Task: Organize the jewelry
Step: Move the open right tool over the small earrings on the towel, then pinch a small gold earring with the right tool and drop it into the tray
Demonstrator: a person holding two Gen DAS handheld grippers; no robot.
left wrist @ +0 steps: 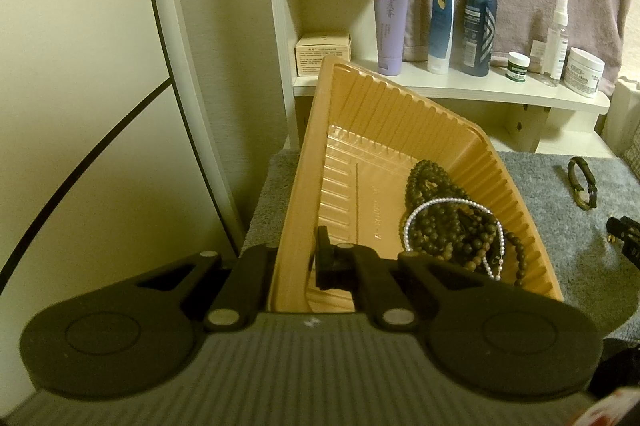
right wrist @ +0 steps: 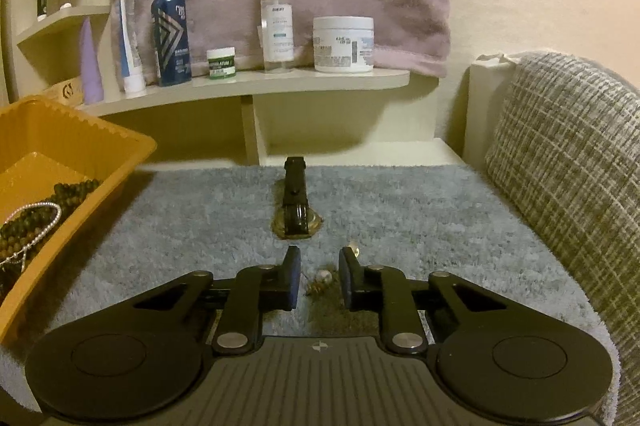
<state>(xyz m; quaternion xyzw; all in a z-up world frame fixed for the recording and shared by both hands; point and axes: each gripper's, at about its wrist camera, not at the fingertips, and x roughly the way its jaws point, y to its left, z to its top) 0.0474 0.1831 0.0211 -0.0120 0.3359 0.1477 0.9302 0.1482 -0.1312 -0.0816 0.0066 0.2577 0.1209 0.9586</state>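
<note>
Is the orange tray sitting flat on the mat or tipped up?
Tipped up. The left gripper clamps the orange tray wall, and the beads have gathered along its lower side.

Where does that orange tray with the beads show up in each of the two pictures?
Left wrist view: the orange tray fills the centre, tilted, its near wall pinched in the left hand-held gripper.
Right wrist view: the orange tray sits at the left edge, only partly in the picture.
Shared landmark: the dark blue spray bottle on the shelf behind.
</note>
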